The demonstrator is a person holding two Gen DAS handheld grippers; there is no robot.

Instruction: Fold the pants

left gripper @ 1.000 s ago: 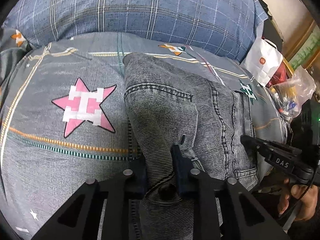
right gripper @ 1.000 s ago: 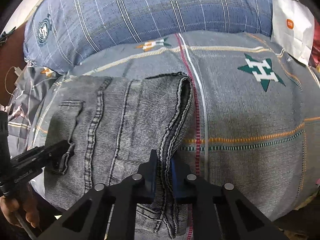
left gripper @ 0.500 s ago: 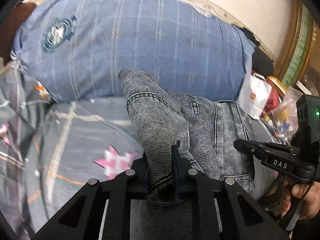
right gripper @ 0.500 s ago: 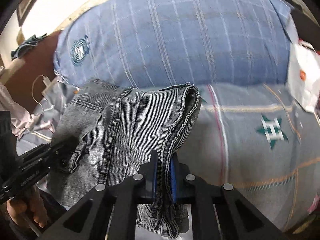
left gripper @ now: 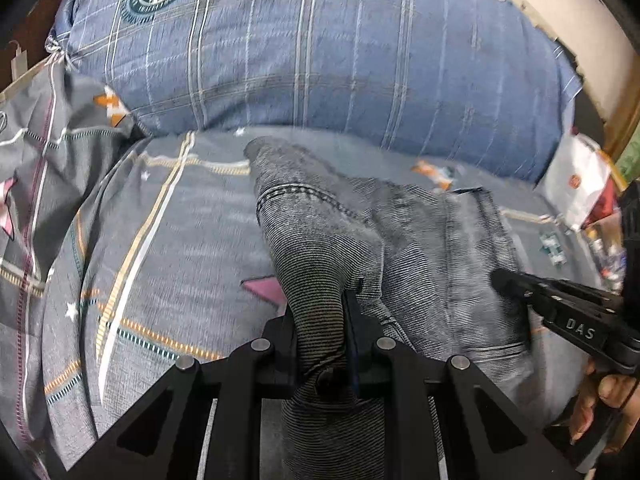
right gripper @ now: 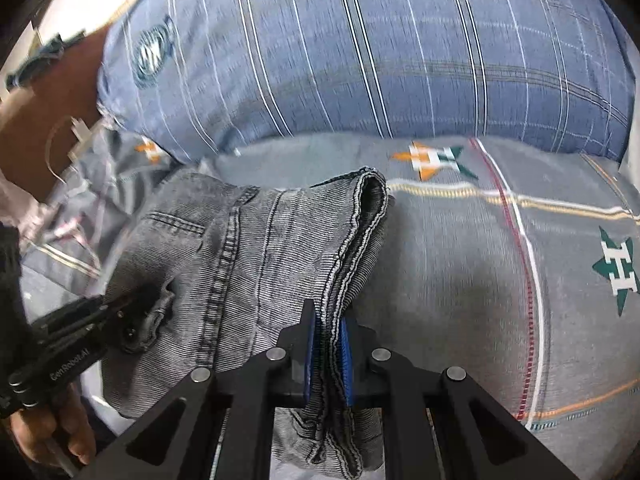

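Grey denim pants (left gripper: 332,240), folded into a thick bundle, hang between my two grippers just above a grey patterned bedspread (left gripper: 180,260). My left gripper (left gripper: 320,312) is shut on a bunched fold of the pants at their left side. Its tip (right gripper: 132,316) also shows in the right wrist view, by a pocket. My right gripper (right gripper: 330,320) is shut on the stacked hem edges of the pants (right gripper: 248,264). From the left wrist view the right gripper (left gripper: 500,280) bites the far right edge. The pants' underside is hidden.
A big blue plaid pillow (left gripper: 320,60) lies across the back of the bed. A white paper bag (left gripper: 576,188) and small clutter sit at the right edge. A person's hand (left gripper: 596,404) holds the right gripper's handle, and another hand (right gripper: 52,432) holds the left one's.
Both grippers lifted the pants off the bedspread and carried them toward the pillow. The pants now cover most of the pink star. Both grips held.
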